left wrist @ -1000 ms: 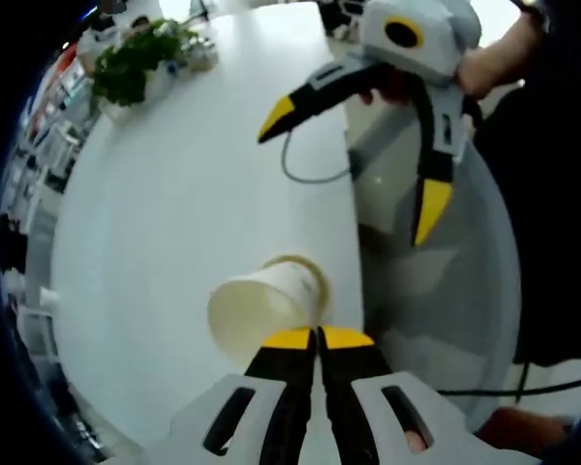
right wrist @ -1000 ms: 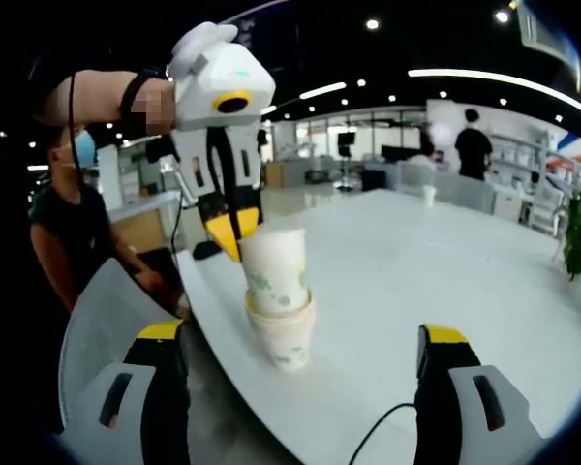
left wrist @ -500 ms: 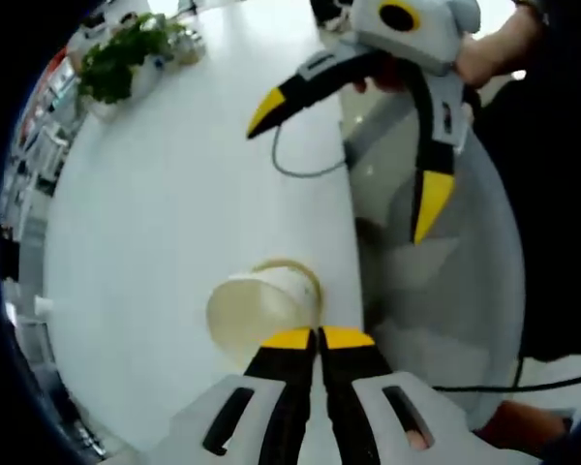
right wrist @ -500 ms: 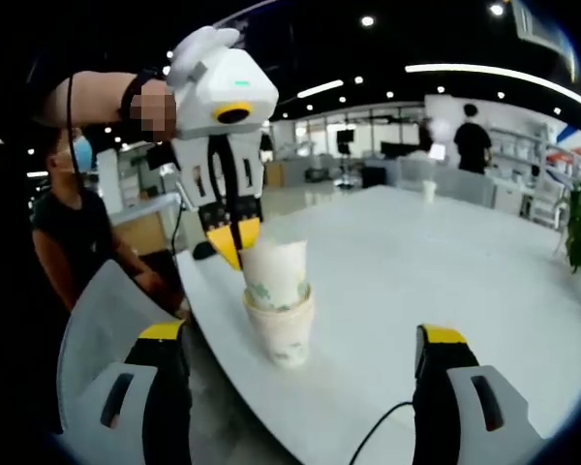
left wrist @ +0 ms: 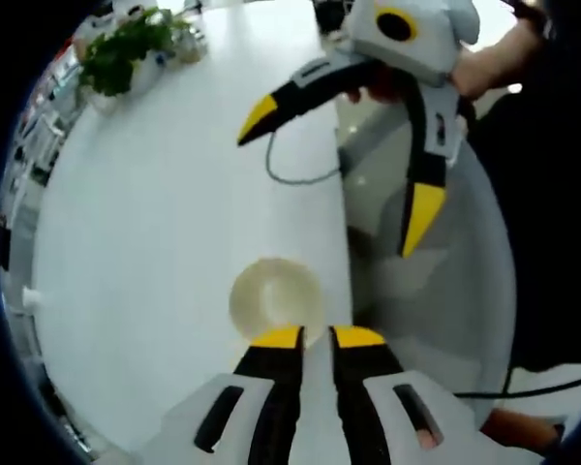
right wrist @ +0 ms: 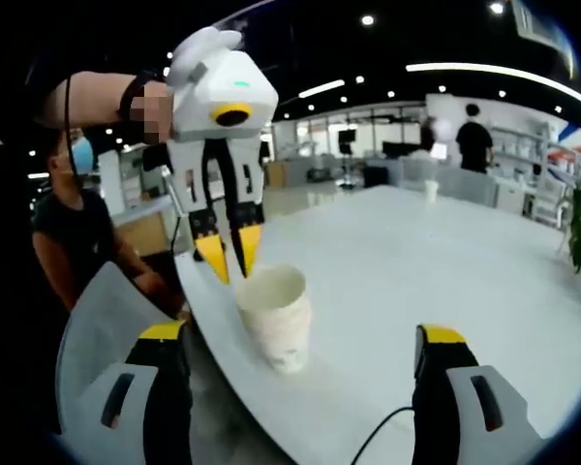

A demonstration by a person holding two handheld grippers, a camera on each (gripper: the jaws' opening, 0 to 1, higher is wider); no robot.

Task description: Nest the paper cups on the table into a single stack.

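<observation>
A stack of nested paper cups [right wrist: 276, 320] stands upright near the edge of the white table [right wrist: 445, 262]; from above, its round mouth [left wrist: 276, 300] shows. My left gripper [right wrist: 229, 260] hangs just over the stack's rim, its jaws slightly apart and holding nothing. In the left gripper view its yellow tips [left wrist: 318, 336] sit beside the near rim with a narrow gap between them. My right gripper [right wrist: 301, 332] is wide open and level with the stack, a short way back from it. It is also in the left gripper view [left wrist: 339, 167], over the table edge.
A potted plant [left wrist: 126, 53] stands at the table's far end. A cable [left wrist: 290, 174] loops on the table near the edge. A grey chair [right wrist: 107, 320] sits beside the table, with a masked person [right wrist: 73, 223] behind. A small cup [right wrist: 429, 192] stands far back.
The upper cup, held tilted by its rim in my left gripper, has dropped fully into the stack. The left jaws have parted and let go. The right gripper stayed put.
</observation>
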